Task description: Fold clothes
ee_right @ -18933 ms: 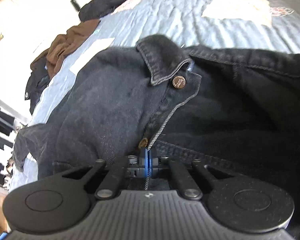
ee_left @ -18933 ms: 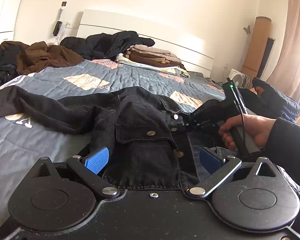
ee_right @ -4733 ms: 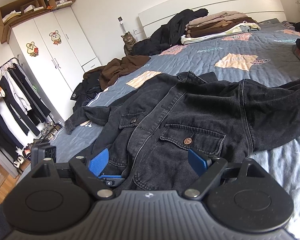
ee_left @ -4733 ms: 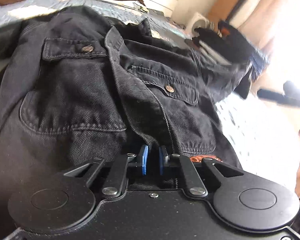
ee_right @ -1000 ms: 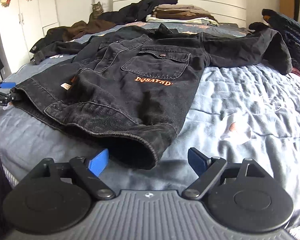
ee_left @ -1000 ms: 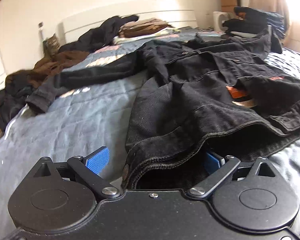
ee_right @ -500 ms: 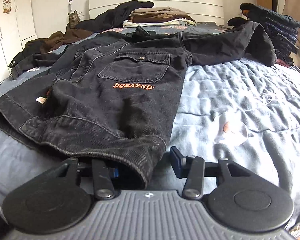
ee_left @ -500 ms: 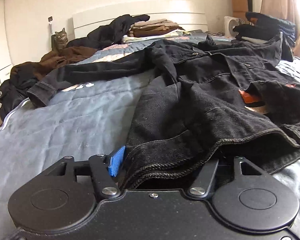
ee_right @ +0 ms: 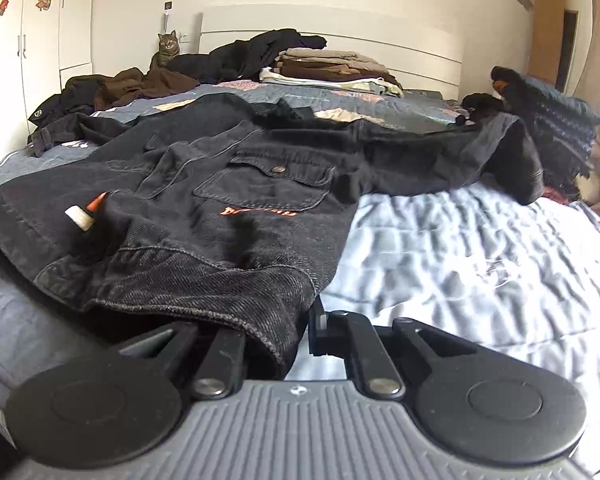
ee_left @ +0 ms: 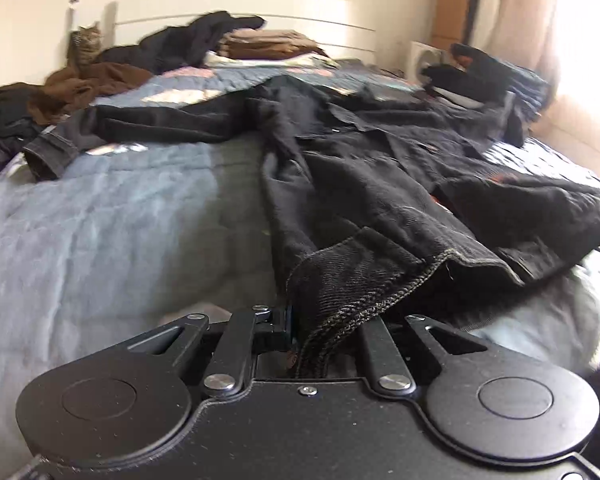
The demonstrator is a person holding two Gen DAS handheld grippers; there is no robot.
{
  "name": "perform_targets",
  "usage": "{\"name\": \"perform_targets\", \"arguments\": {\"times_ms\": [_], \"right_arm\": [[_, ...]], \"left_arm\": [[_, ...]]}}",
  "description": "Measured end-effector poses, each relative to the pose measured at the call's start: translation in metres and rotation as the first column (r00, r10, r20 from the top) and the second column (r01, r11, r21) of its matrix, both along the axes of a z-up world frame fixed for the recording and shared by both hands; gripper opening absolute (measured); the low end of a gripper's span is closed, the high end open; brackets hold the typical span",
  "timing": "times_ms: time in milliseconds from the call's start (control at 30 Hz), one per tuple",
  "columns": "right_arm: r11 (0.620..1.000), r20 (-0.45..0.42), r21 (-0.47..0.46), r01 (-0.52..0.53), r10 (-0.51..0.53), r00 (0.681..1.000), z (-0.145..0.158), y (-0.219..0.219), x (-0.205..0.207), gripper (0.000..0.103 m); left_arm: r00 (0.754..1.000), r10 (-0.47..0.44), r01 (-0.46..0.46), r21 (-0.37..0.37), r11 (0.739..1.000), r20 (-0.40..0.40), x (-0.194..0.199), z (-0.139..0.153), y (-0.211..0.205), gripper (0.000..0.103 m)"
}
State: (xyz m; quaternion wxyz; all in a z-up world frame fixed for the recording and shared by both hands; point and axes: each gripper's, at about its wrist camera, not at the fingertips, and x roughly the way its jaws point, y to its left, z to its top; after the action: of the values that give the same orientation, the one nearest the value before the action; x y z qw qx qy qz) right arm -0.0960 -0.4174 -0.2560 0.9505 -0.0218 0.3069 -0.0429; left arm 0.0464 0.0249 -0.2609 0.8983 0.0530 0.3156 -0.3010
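A black denim jacket point(ee_left: 380, 184) lies front up on the blue-grey bed cover point(ee_left: 120, 220), sleeves spread to both sides. My left gripper point(ee_left: 312, 332) holds the jacket's bottom hem at its left corner. Its jaws are closing, and the stitched hem edge is pinched between them and lifted off the cover. In the right wrist view the jacket point(ee_right: 228, 184) shows a chest pocket and orange lettering. My right gripper point(ee_right: 288, 332) grips the hem's other corner. Its jaws are closing too, and the thick hem fold is pressed between them.
Near the headboard lie a folded stack point(ee_right: 328, 66), a dark heap point(ee_right: 252, 54) and a brown garment point(ee_right: 140, 84). A cat point(ee_right: 168, 50) sits behind them. More dark folded clothes point(ee_right: 556, 120) are piled at the bed's right edge. The wrinkled cover point(ee_right: 460, 248) stretches to the right.
Both grippers' jaws went from wide open around the hem corners to closed on them. Both have risen a little, and the hem is lifted off the cover.
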Motion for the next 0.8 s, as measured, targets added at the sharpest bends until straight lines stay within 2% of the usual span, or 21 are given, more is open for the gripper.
{"name": "perform_targets", "arguments": {"times_ms": [100,167,333,367,400,433,500,533,567,600,667,767,800], "right_arm": [[1.0,-0.028,0.022,-0.013,0.014,0.999,0.011,-0.014,-0.009,0.008],[0.999,-0.063,0.002,-0.037,0.037,0.997,0.014,-0.015,-0.015,0.008],[0.998,-0.185,0.022,-0.053,0.056,0.981,0.003,-0.021,-0.012,0.01],[0.998,-0.203,0.023,-0.053,0.057,0.977,0.001,-0.021,-0.01,0.011],[0.998,-0.218,0.017,-0.059,0.061,0.974,0.001,-0.019,-0.008,0.011],[0.998,-0.228,0.012,-0.065,0.066,0.971,0.002,-0.017,-0.007,0.013],[0.997,-0.225,0.012,-0.08,0.081,0.971,0.01,-0.014,-0.011,0.021],[0.996,-0.232,0.034,-0.086,0.091,0.968,0.017,-0.015,-0.014,0.033],[0.994,-0.23,0.054,-0.09,0.1,0.968,0.024,-0.017,-0.018,0.046],[0.993,-0.228,0.073,-0.095,0.109,0.967,0.031,-0.019,-0.022,0.052],[0.988,-0.199,0.11,-0.104,0.124,0.972,0.049,-0.024,-0.035,0.064],[0.975,-0.083,0.2,-0.098,0.117,0.99,0.079,-0.037,-0.048,0.076],[0.965,-0.045,0.241,-0.1,0.114,0.992,0.088,-0.04,-0.048,0.078]], "left_arm": [[0.999,-0.049,0.049,0.004,0.999,-0.023,-0.014,0.002,-0.003,0.011],[0.996,-0.077,0.078,0.013,0.997,-0.039,-0.021,0.002,-0.005,0.011],[0.992,-0.062,0.075,0.113,0.991,-0.113,-0.013,-0.013,-0.011,0.017],[0.991,-0.055,0.07,0.123,0.99,-0.122,-0.013,-0.014,-0.009,0.022],[0.991,-0.045,0.06,0.114,0.992,-0.123,-0.015,-0.012,-0.003,0.036],[0.992,-0.036,0.05,0.106,0.993,-0.124,-0.017,-0.01,0.003,0.038],[0.992,-0.018,0.03,0.088,0.996,-0.126,-0.021,-0.006,0.015,0.059],[0.992,-0.012,0.021,0.074,0.997,-0.124,-0.023,-0.002,0.023,0.063],[0.993,-0.008,0.015,0.053,0.998,-0.117,-0.026,0.003,0.034,0.075],[0.994,0.002,0.002,0.036,0.999,-0.106,-0.03,0.009,0.043,0.086],[0.997,0.04,-0.04,0.011,0.999,-0.071,-0.038,0.023,0.059,0.093],[0.994,0.099,-0.102,-0.051,0.993,-0.055,-0.036,0.043,0.072,0.094],[0.991,0.119,-0.123,-0.081,0.989,-0.055,-0.033,0.049,0.076,0.094]]}}
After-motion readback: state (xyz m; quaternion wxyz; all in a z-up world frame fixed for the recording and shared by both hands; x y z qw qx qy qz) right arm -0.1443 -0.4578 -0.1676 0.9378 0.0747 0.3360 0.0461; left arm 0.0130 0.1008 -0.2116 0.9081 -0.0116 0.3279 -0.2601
